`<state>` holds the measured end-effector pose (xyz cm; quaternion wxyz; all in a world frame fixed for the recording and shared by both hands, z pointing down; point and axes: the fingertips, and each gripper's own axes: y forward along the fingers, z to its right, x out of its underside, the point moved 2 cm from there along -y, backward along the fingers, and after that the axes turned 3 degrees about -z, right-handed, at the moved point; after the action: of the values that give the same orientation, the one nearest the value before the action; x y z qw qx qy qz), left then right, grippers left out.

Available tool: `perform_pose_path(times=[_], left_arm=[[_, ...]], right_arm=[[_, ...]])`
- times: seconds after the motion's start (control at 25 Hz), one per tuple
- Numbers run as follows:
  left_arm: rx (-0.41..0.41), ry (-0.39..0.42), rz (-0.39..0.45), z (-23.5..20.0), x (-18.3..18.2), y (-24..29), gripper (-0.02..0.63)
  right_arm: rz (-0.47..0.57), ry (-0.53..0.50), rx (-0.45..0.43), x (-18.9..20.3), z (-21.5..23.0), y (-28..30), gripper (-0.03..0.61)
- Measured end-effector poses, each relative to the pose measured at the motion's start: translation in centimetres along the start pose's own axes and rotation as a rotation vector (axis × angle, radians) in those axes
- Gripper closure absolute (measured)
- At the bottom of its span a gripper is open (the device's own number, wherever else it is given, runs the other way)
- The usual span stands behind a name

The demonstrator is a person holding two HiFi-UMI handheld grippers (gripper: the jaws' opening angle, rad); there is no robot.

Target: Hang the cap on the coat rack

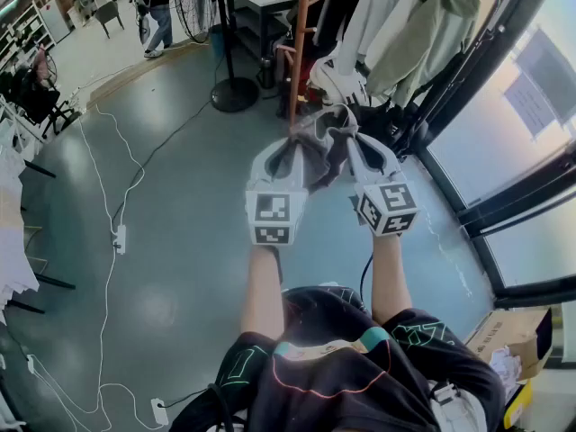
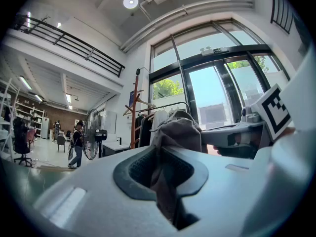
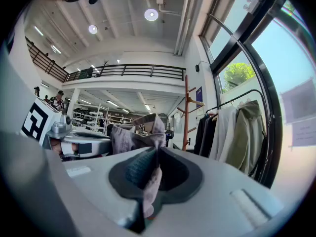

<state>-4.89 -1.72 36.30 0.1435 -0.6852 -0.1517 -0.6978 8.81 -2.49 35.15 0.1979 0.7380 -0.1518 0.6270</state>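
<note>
Left gripper [image 1: 299,142]: jaws nearly together, pinching the cap's left edge. Cap [image 1: 326,151]: grey-brown cloth, crumpled, strung between both grippers in the air, on the near side of the orange coat rack [image 1: 300,43]. Right gripper [image 1: 349,138]: jaws likewise clamped on the right edge. Brim not discernible. Rack's top cut off, foot hidden behind the cap.

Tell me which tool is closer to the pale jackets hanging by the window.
Right. The right tool is just short of the jackets; the left tool is farther left, across the cap.
</note>
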Motion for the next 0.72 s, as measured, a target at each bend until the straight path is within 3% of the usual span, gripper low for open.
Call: perform_pose_path(times=[0.72], left_arm=[[0.012,0.005,-0.048,-0.1,1.7,0.6,0.571]], right_arm=[[-0.024,0.002,0.0,0.7,-0.9,0.6,0.548]])
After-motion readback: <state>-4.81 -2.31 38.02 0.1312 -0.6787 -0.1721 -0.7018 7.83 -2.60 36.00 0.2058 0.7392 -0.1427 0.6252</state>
